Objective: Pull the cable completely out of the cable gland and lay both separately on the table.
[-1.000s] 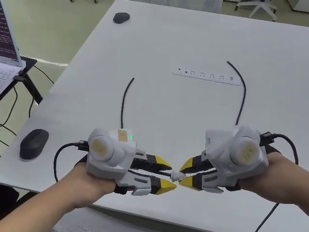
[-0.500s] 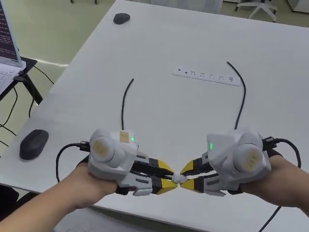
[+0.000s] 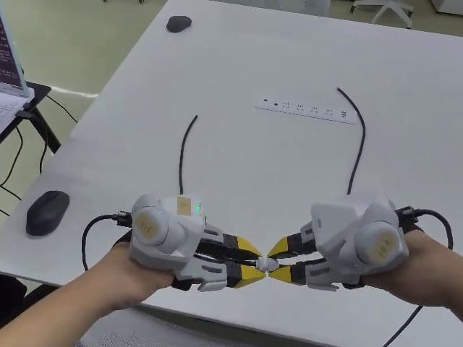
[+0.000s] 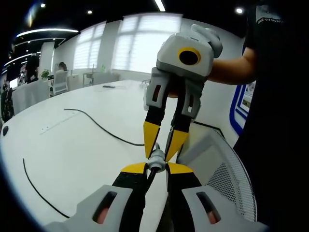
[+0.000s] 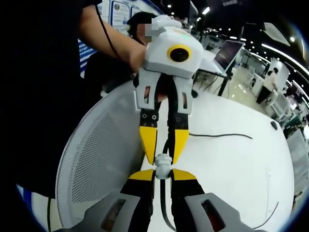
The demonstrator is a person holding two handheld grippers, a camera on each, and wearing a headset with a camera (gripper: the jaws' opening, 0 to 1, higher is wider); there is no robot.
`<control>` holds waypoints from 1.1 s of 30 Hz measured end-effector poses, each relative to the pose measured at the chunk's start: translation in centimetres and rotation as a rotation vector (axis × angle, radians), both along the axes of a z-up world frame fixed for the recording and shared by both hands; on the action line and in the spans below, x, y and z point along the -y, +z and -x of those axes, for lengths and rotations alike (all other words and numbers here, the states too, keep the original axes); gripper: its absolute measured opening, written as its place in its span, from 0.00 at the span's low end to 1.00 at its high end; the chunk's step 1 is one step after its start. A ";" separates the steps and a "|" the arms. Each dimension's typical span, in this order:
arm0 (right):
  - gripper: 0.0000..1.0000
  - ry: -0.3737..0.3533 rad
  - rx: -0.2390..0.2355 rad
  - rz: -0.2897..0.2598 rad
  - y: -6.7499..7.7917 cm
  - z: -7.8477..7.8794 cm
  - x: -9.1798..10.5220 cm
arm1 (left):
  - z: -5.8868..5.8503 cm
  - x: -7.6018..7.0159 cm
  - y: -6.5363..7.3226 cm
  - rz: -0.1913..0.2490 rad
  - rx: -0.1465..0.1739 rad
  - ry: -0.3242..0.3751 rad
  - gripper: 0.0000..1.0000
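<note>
The left claw (image 3: 249, 262) and the right claw (image 3: 281, 261) point at each other, tip to tip. They are held over the near edge of the table (image 3: 239, 181), about halfway along it. The small white cable gland (image 3: 269, 265) sits right between the two sets of yellow tips.

The right claw's jaws are pressed in on the cable gland and seem to pinch it from both sides. The left claw's jaws are pulled in close too. They seem to pinch the thin black cable (image 4: 150, 178) just beside the gland. It is hard to be sure, because the tips are so close together.

In the left gripper view the cable runs back from the gland between that claw's own jaws. In the right gripper view a black line also runs back from the gland between the right claw's jaws. So the cable is through the gland and sticks out on both sides.

A hand (image 3: 134, 278) holds the left claw.

A white power strip (image 3: 307, 110) lies toward the far side of the table. A loose black wire (image 3: 184, 155) lies on the left part, and another loose wire (image 3: 358, 144) lies on the right part. A dark mouse (image 3: 47, 212) sits by the left edge. A second mouse (image 3: 179, 24) sits near the far left corner.
</note>
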State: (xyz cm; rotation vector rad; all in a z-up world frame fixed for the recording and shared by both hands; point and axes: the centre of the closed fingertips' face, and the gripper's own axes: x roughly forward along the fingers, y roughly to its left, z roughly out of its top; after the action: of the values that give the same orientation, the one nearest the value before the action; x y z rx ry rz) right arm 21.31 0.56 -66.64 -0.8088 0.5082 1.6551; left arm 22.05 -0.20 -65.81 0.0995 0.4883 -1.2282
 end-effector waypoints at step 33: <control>0.14 -0.278 -0.647 -0.228 2.2 -0.3 0.2 | 0.8 -0.7 0.2 -0.040 0.013 -0.024 0.15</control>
State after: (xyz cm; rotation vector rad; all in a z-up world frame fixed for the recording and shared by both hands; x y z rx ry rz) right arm 21.64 0.36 -64.48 -0.0112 0.8171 1.6532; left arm 21.29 0.49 -65.63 0.1474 0.5018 -1.2411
